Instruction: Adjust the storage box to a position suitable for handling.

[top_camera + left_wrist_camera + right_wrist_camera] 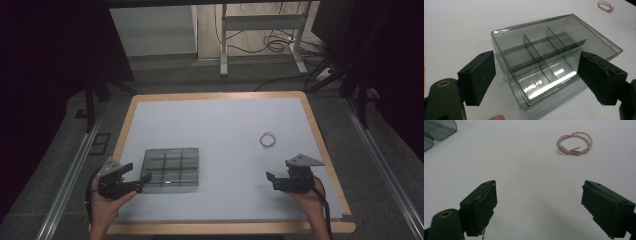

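Smoky transparent plastic compartment box, lower centre: bring the left gripper, fingers open and empty, squarely over its near corner. Right gripper also open, empty.

I logged dim room light, dark surroundings, a bright table; glare on the box ahead of the left gripper; jaws softly blurred.
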Available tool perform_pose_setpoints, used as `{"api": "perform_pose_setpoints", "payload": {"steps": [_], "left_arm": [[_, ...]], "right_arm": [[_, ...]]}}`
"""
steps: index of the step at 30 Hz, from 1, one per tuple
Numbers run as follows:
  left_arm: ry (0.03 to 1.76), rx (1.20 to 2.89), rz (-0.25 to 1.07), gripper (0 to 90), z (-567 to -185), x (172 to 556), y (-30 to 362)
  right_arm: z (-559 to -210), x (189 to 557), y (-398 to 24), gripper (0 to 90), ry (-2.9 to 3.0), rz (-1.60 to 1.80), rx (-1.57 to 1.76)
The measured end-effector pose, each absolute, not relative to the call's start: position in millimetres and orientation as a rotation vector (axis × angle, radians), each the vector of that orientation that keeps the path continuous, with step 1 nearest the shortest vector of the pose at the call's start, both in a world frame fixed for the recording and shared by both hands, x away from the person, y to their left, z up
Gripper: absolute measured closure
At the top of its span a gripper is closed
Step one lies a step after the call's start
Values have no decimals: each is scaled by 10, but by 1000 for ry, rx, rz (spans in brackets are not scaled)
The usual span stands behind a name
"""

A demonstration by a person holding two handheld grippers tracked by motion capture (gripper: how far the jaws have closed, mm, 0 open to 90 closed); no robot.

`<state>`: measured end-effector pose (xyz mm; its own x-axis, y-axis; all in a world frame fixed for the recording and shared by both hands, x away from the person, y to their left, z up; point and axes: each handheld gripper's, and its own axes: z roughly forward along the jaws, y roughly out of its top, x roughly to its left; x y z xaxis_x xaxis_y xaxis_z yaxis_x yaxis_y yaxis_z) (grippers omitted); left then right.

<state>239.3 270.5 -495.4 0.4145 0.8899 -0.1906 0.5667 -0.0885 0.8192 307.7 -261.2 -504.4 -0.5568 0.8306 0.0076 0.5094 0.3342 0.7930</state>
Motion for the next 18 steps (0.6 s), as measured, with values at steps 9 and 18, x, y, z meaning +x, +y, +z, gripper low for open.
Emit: {"api": "perform_pose_setpoints", "payload": {"steps": [9,18], "left_arm": [[1251,1765,455,157,-4934,2393,2692],[1202,1790,447,167,-4891,2379,2621]], "right_arm": [[-4996,3086,-2661,163,2144,1099,1182],[-5008,3026,-2661,180,2126,1069,1187]]}}
